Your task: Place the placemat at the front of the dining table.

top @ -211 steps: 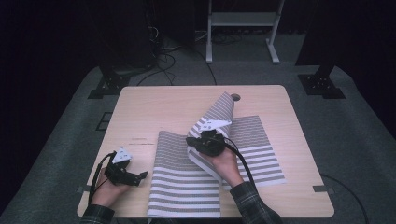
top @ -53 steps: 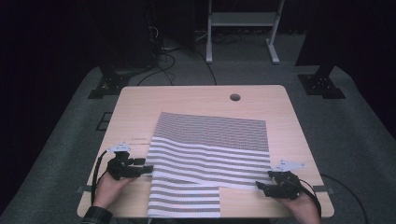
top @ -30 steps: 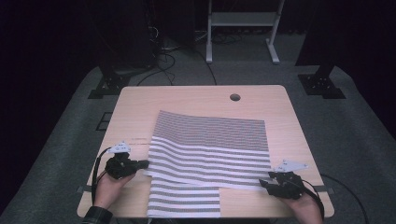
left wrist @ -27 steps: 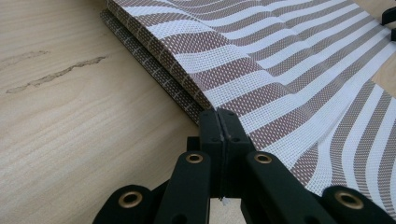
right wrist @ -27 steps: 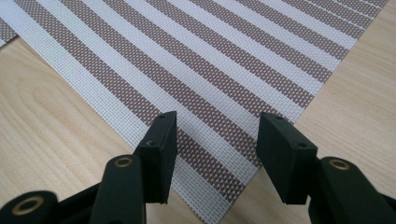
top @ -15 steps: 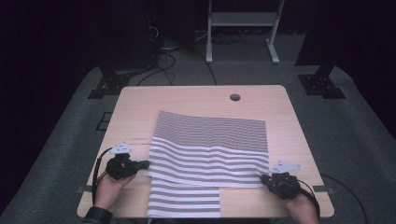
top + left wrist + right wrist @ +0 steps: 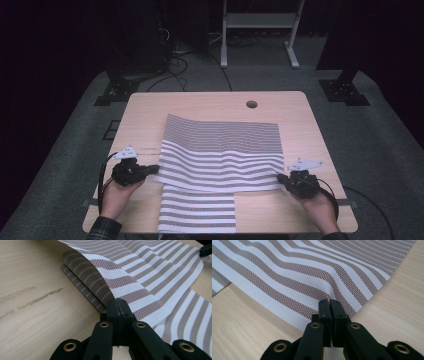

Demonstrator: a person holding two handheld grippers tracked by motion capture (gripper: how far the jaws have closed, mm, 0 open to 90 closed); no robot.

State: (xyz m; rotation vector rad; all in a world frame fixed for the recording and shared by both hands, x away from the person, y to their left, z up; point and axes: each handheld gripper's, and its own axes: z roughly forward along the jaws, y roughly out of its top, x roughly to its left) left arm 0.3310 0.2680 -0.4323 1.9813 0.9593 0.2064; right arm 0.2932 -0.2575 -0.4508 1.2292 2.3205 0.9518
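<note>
Dark floor and cables lie behind the pale wooden counter, where a brown-and-white striped cloth is spread across the middle, its near strip reaching the front edge. At the left, the left tool has its jaws pressed together on the cloth's left edge, lifting a fold there. At the right, the right tool has just closed its jaws and pinches the cloth's near right corner.
</note>
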